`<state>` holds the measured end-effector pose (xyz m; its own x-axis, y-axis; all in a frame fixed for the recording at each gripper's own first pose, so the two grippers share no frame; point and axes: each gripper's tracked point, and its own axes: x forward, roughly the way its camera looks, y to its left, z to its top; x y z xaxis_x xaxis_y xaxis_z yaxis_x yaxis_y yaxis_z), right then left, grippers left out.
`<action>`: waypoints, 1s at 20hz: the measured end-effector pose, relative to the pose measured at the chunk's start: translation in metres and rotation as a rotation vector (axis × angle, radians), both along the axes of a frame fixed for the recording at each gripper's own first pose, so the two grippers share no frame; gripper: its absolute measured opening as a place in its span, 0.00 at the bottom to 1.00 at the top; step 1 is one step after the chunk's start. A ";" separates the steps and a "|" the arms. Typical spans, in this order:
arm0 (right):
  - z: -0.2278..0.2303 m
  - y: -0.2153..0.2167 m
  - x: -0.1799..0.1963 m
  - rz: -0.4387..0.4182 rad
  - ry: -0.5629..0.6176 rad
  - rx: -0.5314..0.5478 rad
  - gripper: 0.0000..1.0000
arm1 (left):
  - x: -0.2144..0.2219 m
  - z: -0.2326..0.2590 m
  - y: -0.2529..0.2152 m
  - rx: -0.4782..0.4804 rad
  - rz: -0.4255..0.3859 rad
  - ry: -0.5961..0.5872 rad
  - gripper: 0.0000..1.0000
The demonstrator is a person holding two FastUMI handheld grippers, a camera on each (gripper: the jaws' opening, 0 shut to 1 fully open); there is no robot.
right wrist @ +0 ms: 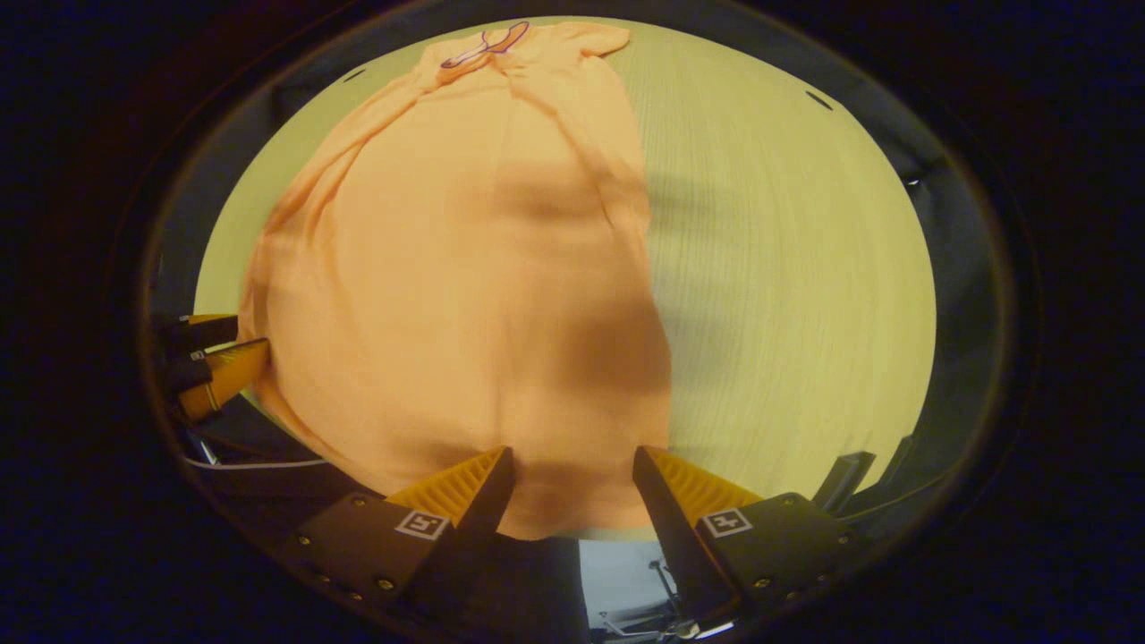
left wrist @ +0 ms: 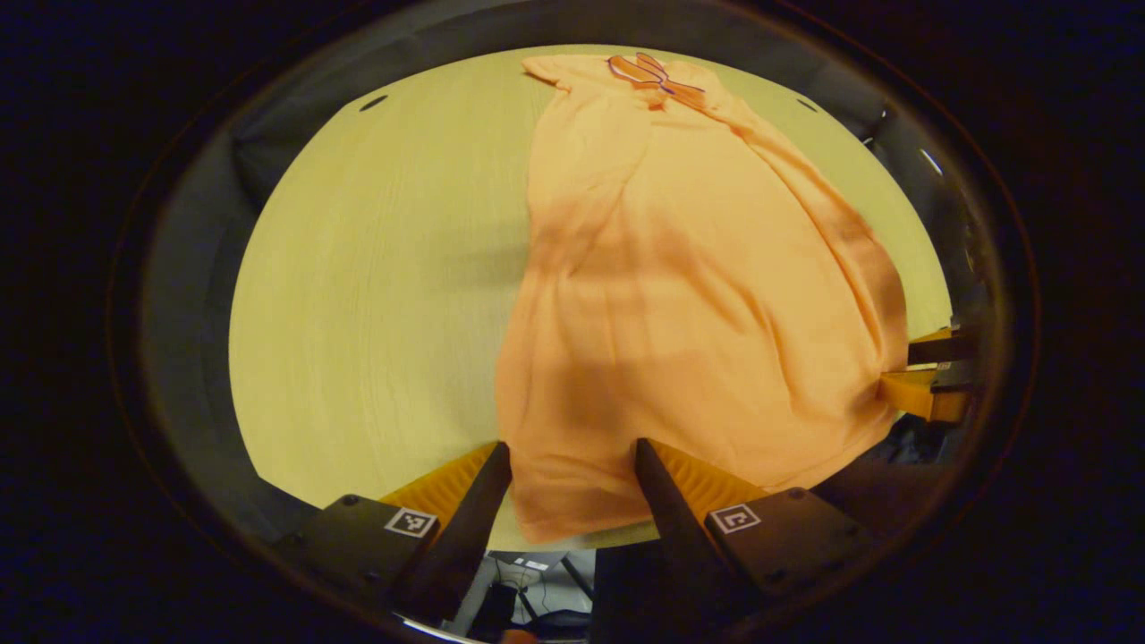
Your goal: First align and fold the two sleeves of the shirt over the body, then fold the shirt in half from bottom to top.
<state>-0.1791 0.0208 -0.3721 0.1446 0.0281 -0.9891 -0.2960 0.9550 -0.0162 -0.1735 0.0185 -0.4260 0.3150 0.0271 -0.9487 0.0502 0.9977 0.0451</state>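
An orange shirt [left wrist: 680, 268] lies lengthwise on the pale wooden table [left wrist: 376, 295], its purple-trimmed collar [left wrist: 648, 76] at the far end. It looks narrow, with long folds running down both sides. My left gripper [left wrist: 571, 461] is open, and the shirt's near left hem corner lies between its fingers. The right gripper [left wrist: 930, 371] shows at the shirt's other hem corner. In the right gripper view the shirt [right wrist: 447, 268] fills the left half, and my right gripper [right wrist: 572, 461] is open with the hem's right corner between its fingers. The left gripper [right wrist: 215, 358] sits at the far hem corner.
The table's near edge [left wrist: 572, 541] runs just under the hem, with floor and dark gear below it. Bare tabletop [right wrist: 787, 295] stretches to the right of the shirt in the right gripper view. Dark booth wall rings the table.
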 end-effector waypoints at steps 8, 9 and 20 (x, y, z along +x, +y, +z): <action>0.001 0.005 0.004 -0.066 0.034 0.006 0.58 | 0.007 0.002 -0.009 0.004 -0.066 -0.008 0.60; 0.001 0.006 0.004 -0.081 0.039 0.013 0.44 | 0.008 0.004 -0.010 -0.003 -0.064 -0.012 0.52; 0.006 0.014 0.006 -0.104 0.016 0.087 0.00 | 0.023 0.014 -0.018 -0.040 -0.041 -0.085 0.06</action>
